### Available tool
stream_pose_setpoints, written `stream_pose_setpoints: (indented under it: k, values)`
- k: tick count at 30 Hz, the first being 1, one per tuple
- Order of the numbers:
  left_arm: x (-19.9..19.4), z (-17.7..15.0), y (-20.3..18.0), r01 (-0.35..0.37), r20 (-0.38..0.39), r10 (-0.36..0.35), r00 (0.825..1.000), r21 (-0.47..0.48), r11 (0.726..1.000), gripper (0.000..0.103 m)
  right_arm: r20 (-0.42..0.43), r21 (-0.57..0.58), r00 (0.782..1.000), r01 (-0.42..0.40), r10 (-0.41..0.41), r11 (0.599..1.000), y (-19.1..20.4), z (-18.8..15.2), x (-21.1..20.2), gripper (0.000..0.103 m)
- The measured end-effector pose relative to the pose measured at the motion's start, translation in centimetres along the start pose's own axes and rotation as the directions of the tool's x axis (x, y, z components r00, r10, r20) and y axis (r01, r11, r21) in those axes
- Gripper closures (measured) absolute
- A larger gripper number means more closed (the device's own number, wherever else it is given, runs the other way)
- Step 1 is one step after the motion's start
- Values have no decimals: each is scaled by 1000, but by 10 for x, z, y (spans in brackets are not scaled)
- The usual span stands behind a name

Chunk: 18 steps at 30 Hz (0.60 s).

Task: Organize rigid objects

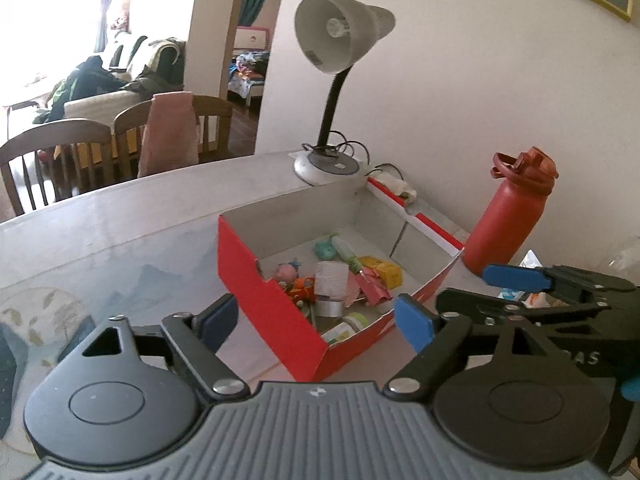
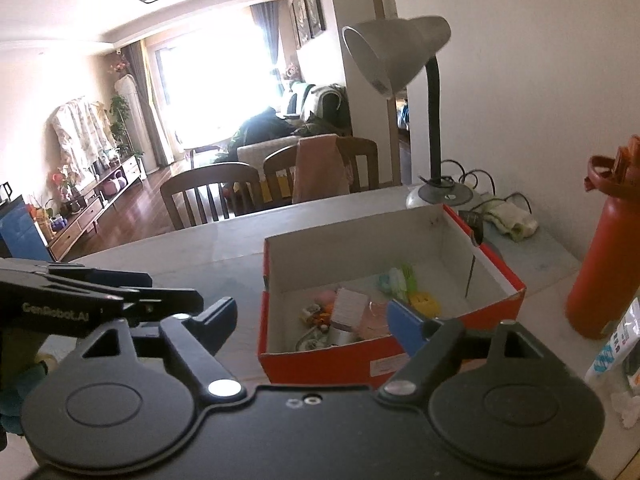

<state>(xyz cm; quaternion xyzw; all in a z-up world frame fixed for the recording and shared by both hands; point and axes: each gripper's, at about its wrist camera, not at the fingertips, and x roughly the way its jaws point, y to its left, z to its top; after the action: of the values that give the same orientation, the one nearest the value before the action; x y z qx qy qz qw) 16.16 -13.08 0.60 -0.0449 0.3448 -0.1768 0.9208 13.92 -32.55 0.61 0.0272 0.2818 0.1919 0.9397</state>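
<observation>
Setting: a pale surface (image 1: 132,216) against a white wall, with a sunlit living room beyond.

Your left tongs (image 1: 316,320): released, jaws spread wide, nothing between them, held above the near corner of the box.

Your right tongs (image 2: 310,320): likewise released and empty, hovering just short of the box's near wall.

Red cardboard box (image 2: 328,360): open-topped, on the surface directly ahead of both tongs. Contents on its floor: a roll of tape (image 1: 330,309), a small white jar (image 1: 344,326), a yellow carton (image 1: 384,270), toy figures (image 1: 294,276), pink paper scraps.

Red bottle (image 1: 506,220): upright, beside the box.

Desk lamp (image 1: 340,36): behind the box, near the wall.
</observation>
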Motion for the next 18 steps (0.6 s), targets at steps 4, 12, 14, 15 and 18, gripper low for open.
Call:
stream_pose_setpoints:
  k: [4, 12, 14, 15, 18]
  values:
    - [-4, -5, 5, -12, -1, 12, 1000, -25, 1000, 4, 25, 3, 1000, 6, -6, 1000, 4, -1, -6, 9]
    - [-10, -13, 9, -44, 10, 44, 999, -20, 999, 0, 28, 46, 999, 18, -20, 999, 5, -10, -11, 2]
    - [-13, -15, 9, -51, 19, 51, 999, -17, 999, 0, 34, 37, 999, 20, -21, 999, 8, -14, -14, 1]
    - [-14, -16, 9, -52, 22, 52, 998, -16, 999, 0, 37, 34, 999, 21, -22, 999, 10, -16, -15, 1]
    - [-17, -19, 9, -54, 28, 55, 998, -11, 998, 0, 38, 38, 999, 13, -15, 999, 14, -19, -19, 1]
